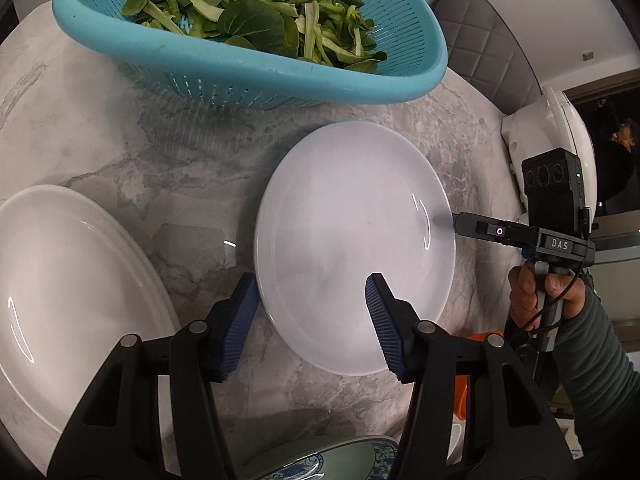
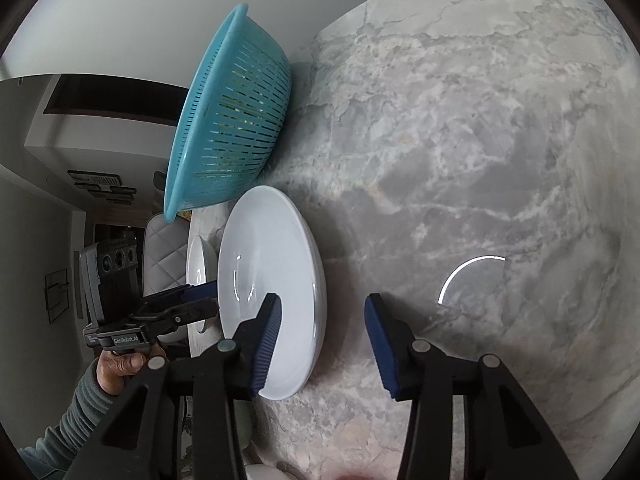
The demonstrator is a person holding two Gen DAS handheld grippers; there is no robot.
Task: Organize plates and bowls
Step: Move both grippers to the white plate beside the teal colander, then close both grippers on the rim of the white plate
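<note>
A round white plate [image 1: 352, 240] lies flat on the marble table [image 1: 120, 152]. My left gripper [image 1: 310, 304] is open and straddles the plate's near left rim. One blue pad [image 1: 240, 320] is just outside the edge, and the other pad [image 1: 382, 324] hangs over the plate's inside. My right gripper [image 2: 322, 340] is open at the opposite rim of the plate [image 2: 276, 264], with one pad [image 2: 266, 344] over the plate and one pad [image 2: 378, 344] over bare table. Each gripper shows in the other's view: the right gripper [image 1: 456, 224] and the left gripper [image 2: 210, 298].
A blue colander [image 1: 248, 76] of green leaves stands just behind the plate, also seen as the colander [image 2: 232, 120]. A large white oval dish [image 1: 60, 300] lies at left. A blue-patterned dish [image 1: 320, 460] sits near the front edge. A white appliance [image 1: 560, 140] and a quilted chair [image 1: 480, 40] stand beyond the table.
</note>
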